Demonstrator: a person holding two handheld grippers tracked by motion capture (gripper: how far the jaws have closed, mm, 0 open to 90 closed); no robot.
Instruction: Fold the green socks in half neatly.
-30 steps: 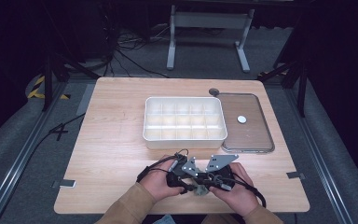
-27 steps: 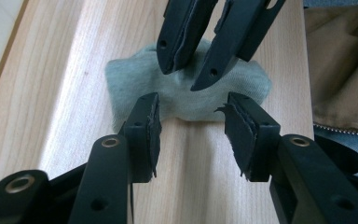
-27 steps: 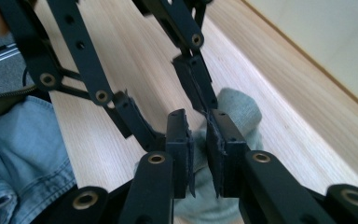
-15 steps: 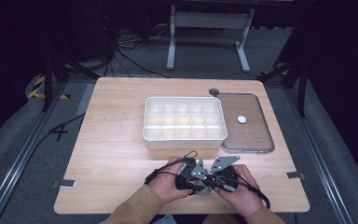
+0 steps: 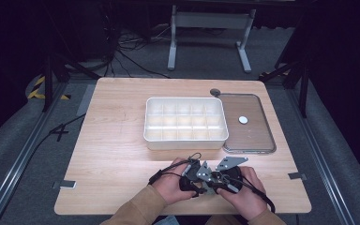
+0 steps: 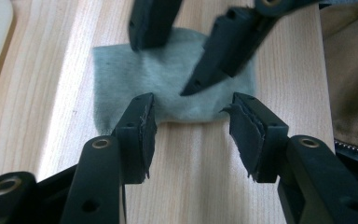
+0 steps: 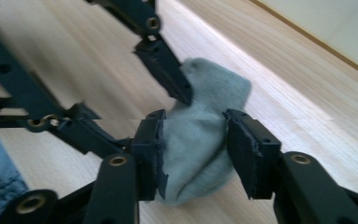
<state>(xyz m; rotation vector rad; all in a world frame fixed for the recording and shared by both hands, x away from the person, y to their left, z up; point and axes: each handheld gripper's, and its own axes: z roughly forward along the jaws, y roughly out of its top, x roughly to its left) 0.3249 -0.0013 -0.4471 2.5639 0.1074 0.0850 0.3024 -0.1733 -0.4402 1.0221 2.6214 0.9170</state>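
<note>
A small grey sock [image 6: 168, 79] lies flat on the wooden table near its front edge. My left gripper [image 6: 192, 105] stands open just short of the sock's near edge, and its jaws have just been opening with nothing between them. My right gripper [image 7: 193, 116] faces it from the other side. Its jaws have just been opening too, and they stand apart around the sock [image 7: 200, 144] without pressing it. In the high view both grippers, left [image 5: 194, 180] and right [image 5: 218, 180], meet tip to tip in the person's hands.
A white compartment tray [image 5: 185, 143] sits mid-table beyond the hands. To its right lies a clear flat lid [image 5: 255, 140] with a small white disc [image 5: 243, 120] on it. A dark round piece [image 5: 214, 92] lies behind them. The table's front edge is just behind the hands.
The left hand has edged slightly to the right, toward the right hand. Both stay at the table's front edge.
</note>
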